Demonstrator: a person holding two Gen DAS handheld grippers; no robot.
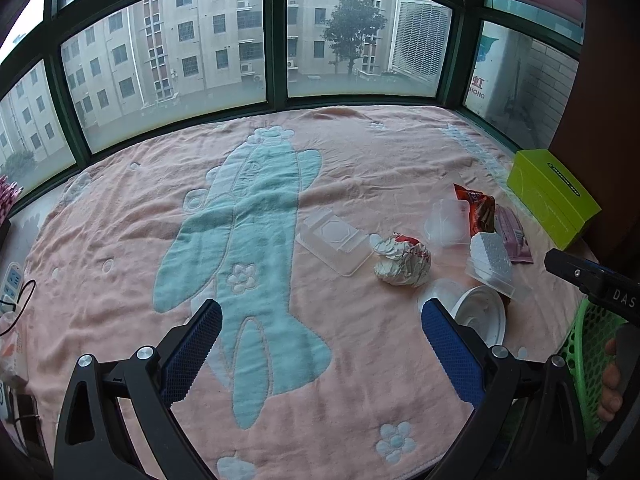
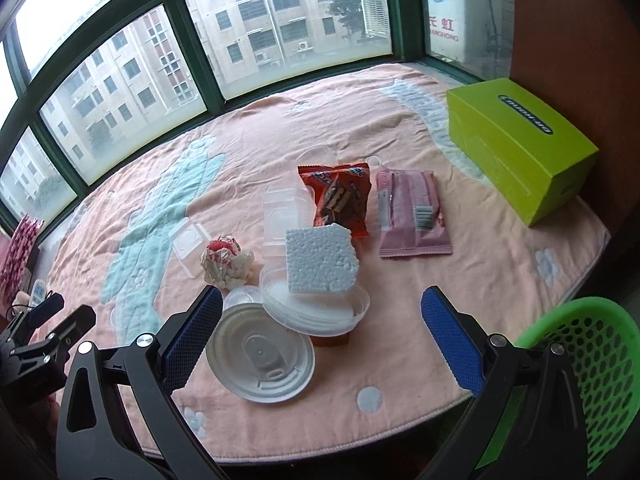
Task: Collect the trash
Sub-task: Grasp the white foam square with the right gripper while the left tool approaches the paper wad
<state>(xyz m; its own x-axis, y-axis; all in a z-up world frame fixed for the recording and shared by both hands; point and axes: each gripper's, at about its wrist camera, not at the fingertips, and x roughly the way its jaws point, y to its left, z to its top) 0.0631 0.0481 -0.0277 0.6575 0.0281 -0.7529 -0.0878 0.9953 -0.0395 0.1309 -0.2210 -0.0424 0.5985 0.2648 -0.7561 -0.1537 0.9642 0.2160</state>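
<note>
Trash lies on a pink blanket: a crumpled paper wrapper, a white foam block on a clear tub, a white round lid, clear plastic trays, a red snack bag and a pink packet. My right gripper hangs open over the lid and tub. My left gripper stands open above bare blanket, left of the trash. A green mesh basket sits at the right edge.
A lime-green tissue box stands at the far right beside a brown wall. Green-framed windows run along the back. A power strip with a cable lies at the left edge. A person's fingers show by the basket.
</note>
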